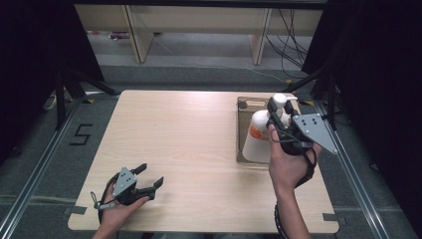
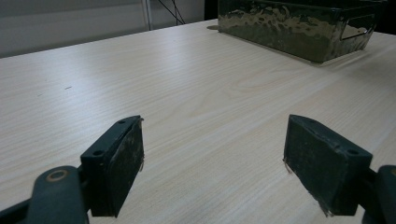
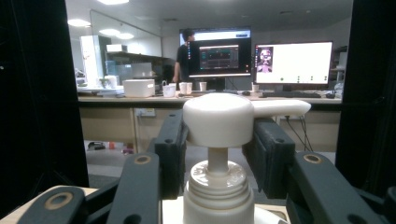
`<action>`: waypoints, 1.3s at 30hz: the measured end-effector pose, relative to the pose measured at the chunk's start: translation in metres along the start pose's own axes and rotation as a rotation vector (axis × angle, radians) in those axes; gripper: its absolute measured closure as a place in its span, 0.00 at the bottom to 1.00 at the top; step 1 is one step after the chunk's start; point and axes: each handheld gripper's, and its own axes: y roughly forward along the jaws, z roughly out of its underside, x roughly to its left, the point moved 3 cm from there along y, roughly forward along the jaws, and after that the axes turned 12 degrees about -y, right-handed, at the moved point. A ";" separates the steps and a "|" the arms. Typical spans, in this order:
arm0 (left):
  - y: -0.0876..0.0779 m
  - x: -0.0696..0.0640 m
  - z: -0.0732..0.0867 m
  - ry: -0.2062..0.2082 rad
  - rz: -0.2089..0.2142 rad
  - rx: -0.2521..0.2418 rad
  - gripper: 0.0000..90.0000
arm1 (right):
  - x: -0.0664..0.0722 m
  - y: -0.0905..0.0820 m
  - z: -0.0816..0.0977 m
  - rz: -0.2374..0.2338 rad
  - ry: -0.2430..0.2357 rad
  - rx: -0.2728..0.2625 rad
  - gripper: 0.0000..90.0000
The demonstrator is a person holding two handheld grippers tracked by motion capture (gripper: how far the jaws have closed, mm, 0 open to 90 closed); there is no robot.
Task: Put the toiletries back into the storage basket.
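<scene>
Pump bottle (image 1: 259,134) upright over brown bin (image 1: 242,105) at worktop's far right edge. Right gripper (image 3: 217,140) fingers (image 3: 170,149) clamp either side of pump head, bottle axis vertical. Left gripper (image 1: 149,175) near front left corner, fingers (image 2: 116,163) spread, empty, well apart from bottle.

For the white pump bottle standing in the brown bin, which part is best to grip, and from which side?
Probably the neck under the pump head of the pump bottle, approached from the person's side. The bottle stands upright in the bin; its body looks wide, while the right gripper already straddles that narrow part.
</scene>
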 end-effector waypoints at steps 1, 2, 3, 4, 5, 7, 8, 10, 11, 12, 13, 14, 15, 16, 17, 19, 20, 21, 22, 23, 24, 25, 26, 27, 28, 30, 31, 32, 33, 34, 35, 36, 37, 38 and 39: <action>0.000 0.000 0.000 0.000 0.000 0.000 0.21 | -0.001 0.001 0.000 0.007 -0.015 0.001 0.67; 0.000 0.000 0.000 0.000 0.001 0.000 0.22 | -0.001 0.001 -0.001 0.006 -0.002 -0.001 0.67; 0.000 0.000 0.000 0.000 0.001 0.000 0.21 | -0.002 0.002 -0.001 0.008 -0.007 -0.003 0.67; 0.000 0.000 0.000 0.000 0.001 0.000 0.22 | -0.003 0.003 0.000 0.011 -0.021 0.000 0.67; 0.000 0.000 0.000 0.000 0.001 0.000 0.22 | -0.003 0.003 0.000 0.011 -0.021 0.000 0.67; 0.000 0.000 0.000 0.000 0.000 0.000 0.22 | -0.003 0.006 -0.001 0.013 -0.014 -0.003 0.67; 0.000 0.000 0.000 0.000 0.000 0.000 0.21 | -0.003 0.006 -0.001 0.011 -0.008 -0.001 0.67; 0.000 0.000 0.000 0.001 0.000 0.000 0.21 | -0.003 0.008 -0.001 0.014 -0.004 -0.002 0.67; 0.000 0.000 0.000 0.001 0.000 0.000 0.22 | -0.003 0.008 -0.001 0.014 -0.004 -0.002 0.67; 0.000 0.000 0.000 -0.001 0.001 0.000 0.21 | -0.003 0.010 -0.002 0.007 -0.001 -0.007 0.67; 0.000 0.000 0.000 -0.001 0.001 0.000 0.22 | -0.003 0.011 -0.002 0.011 -0.002 -0.002 0.67; 0.000 0.000 0.000 0.001 0.000 0.000 0.22 | -0.003 0.012 -0.002 0.011 0.000 -0.003 0.67; 0.000 0.000 0.000 0.001 0.001 -0.001 0.22 | -0.004 0.013 -0.001 0.011 -0.002 -0.005 0.67; 0.000 0.000 0.000 0.001 0.001 -0.001 0.22 | -0.004 0.014 -0.001 0.012 -0.001 -0.004 0.67; 0.000 0.000 0.000 0.001 0.001 0.000 0.22 | -0.004 0.016 -0.001 0.007 0.005 -0.002 0.67; 0.000 0.000 0.000 -0.001 0.001 0.000 0.22 | -0.005 0.019 0.000 0.002 0.002 -0.005 0.67; 0.001 0.000 0.000 0.002 0.007 -0.006 0.21 | -0.006 0.020 0.001 -0.003 0.000 -0.002 0.67; 0.001 0.000 0.000 0.002 0.007 -0.006 0.22 | -0.007 0.022 0.002 -0.002 -0.001 -0.007 0.67; 0.000 0.000 0.000 0.000 0.002 0.001 0.22 | -0.006 0.023 0.002 -0.003 0.013 0.003 0.67; 0.000 0.000 0.000 0.000 0.002 0.001 0.22 | -0.008 0.025 0.003 -0.002 0.001 0.004 0.67; 0.000 0.000 0.000 0.000 0.002 0.001 0.22 | -0.008 0.026 0.003 -0.005 0.004 -0.002 0.67; 0.000 0.000 0.000 0.000 0.002 0.001 0.22 | -0.008 0.026 0.003 -0.005 0.004 -0.002 0.67; 0.000 0.000 0.000 0.000 0.002 0.001 0.22 | -0.006 0.027 0.003 -0.008 0.017 0.009 0.67; 0.002 0.001 -0.001 0.008 0.017 -0.014 0.21 | -0.007 0.028 0.003 -0.005 0.011 0.002 0.67; 0.001 0.001 -0.001 0.006 0.016 -0.014 0.22 | -0.007 0.029 0.003 -0.003 -0.002 0.000 0.67; 0.000 0.000 0.000 0.001 0.003 0.000 0.22 | -0.007 0.032 0.004 0.000 -0.001 0.005 0.67; 0.000 0.000 0.000 0.000 0.002 0.000 0.22 | -0.007 0.034 0.004 -0.002 -0.002 0.003 0.67; 0.000 0.000 0.000 0.001 0.002 0.000 0.22 | -0.007 0.035 0.005 -0.001 -0.003 0.001 0.67; 0.001 0.001 -0.001 0.009 0.013 -0.012 0.22 | -0.006 0.034 0.005 -0.014 0.014 0.016 0.67; 0.001 0.001 -0.001 0.009 0.013 -0.011 0.22 | -0.006 0.036 0.006 -0.010 0.004 0.014 0.67; 0.002 0.001 -0.001 0.008 0.018 -0.015 0.22 | -0.008 0.037 0.007 -0.004 -0.012 0.007 0.67; 0.000 0.000 0.000 0.001 0.002 0.001 0.22 | -0.008 0.037 0.007 -0.003 -0.007 0.010 0.67; 0.000 0.000 0.000 0.002 0.003 0.000 0.22 | -0.006 0.038 0.007 -0.011 0.012 0.013 0.67; 0.000 0.000 0.000 0.001 0.003 0.000 0.22 | -0.008 0.038 0.008 -0.004 -0.015 0.014 0.67; 0.000 0.000 0.000 0.001 0.003 0.000 0.22 | -0.008 0.039 0.009 -0.005 -0.012 0.018 0.67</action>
